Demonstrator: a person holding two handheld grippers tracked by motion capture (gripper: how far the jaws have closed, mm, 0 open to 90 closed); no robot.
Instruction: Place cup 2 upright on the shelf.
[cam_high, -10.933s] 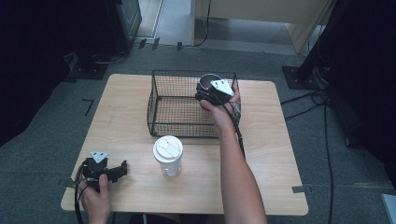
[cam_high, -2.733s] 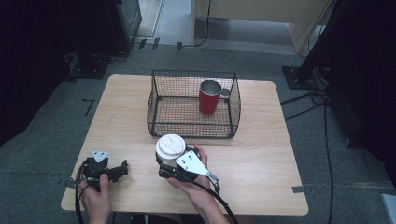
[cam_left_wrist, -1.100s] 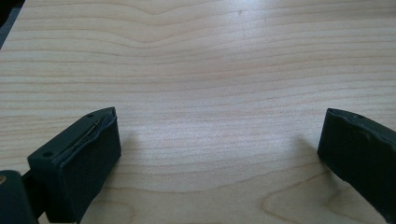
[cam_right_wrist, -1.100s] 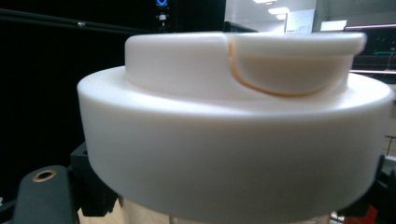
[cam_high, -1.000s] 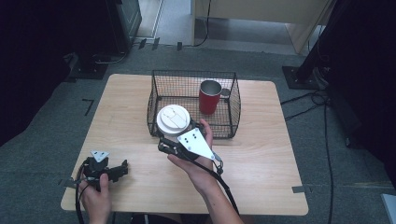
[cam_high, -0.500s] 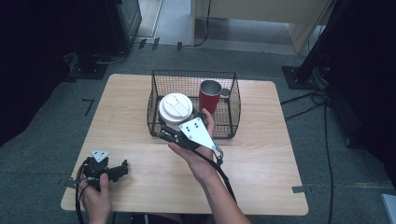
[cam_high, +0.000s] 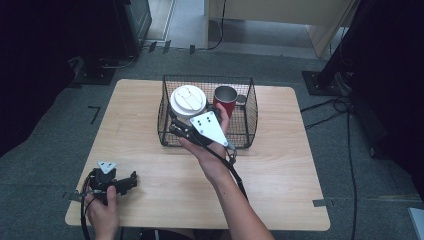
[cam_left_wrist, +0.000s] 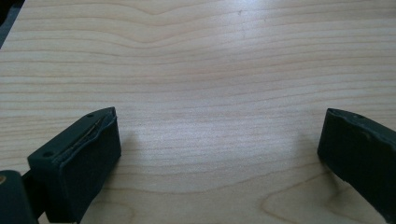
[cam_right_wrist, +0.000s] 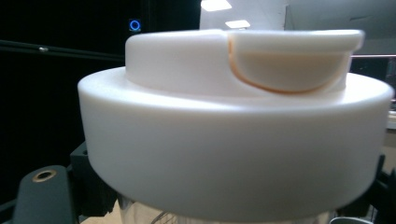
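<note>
Currently a clear-walled cup with a white round plastic lid (cam_high: 188, 101) is clamped in the right tool (cam_high: 181, 124), jaws closed tight on the body just below the lid. The cup is held over the near left part of a black wire-mesh basket (cam_high: 170, 125), rectangular and open-topped. The lid (cam_right_wrist: 233, 116) is smooth and matte, stepped, with a raised disc and a half-moon sip flap edged in orange. The cup's long axis is kept roughly upright, lid up, with the flap seen on the far side in the high view. A red cylindrical mug with a metal rim (cam_high: 225, 99) is stood upright inside the basket, just right of the cup. The left tool (cam_high: 131, 180) is rested near the front left corner of the pale wood-grain bench (cam_high: 280, 175), its black blocky jaws spread wide with nothing between them.
</note>
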